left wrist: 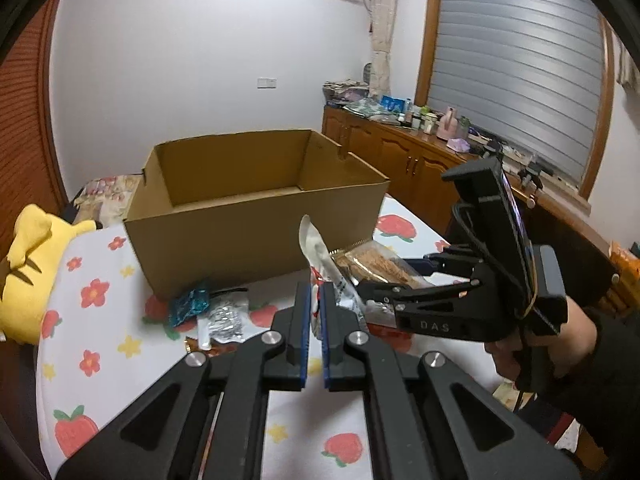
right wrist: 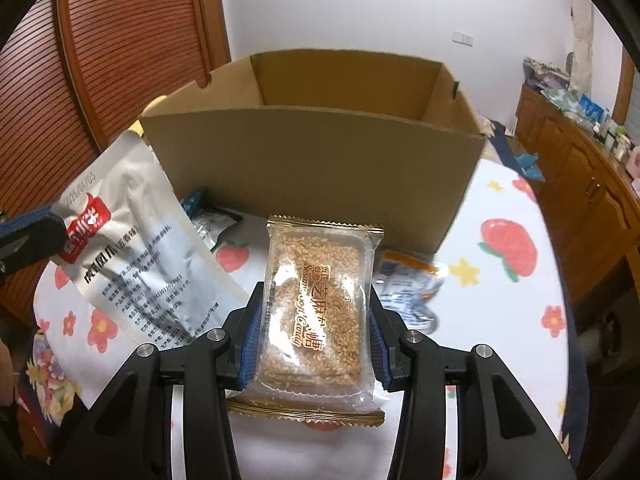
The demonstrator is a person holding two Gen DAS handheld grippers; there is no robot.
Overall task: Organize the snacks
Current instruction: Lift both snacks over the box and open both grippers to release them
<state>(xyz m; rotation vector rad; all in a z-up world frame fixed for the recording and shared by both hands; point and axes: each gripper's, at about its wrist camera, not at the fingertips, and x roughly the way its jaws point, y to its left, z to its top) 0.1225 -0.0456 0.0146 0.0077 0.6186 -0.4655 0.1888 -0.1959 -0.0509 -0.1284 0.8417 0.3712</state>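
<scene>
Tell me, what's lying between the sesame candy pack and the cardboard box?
In the right wrist view, only bare strawberry-print cloth lies between the sesame candy pack and the cardboard box.

We're in a home bedroom: strawberry-print bedsheet [left wrist: 100, 360], yellow plush toy [left wrist: 28, 272], cluttered wooden sideboard [left wrist: 400, 152], shuttered window [left wrist: 520, 68].

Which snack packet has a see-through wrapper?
The sesame candy pack in the right gripper; the left gripper's pouch is opaque white.
</scene>
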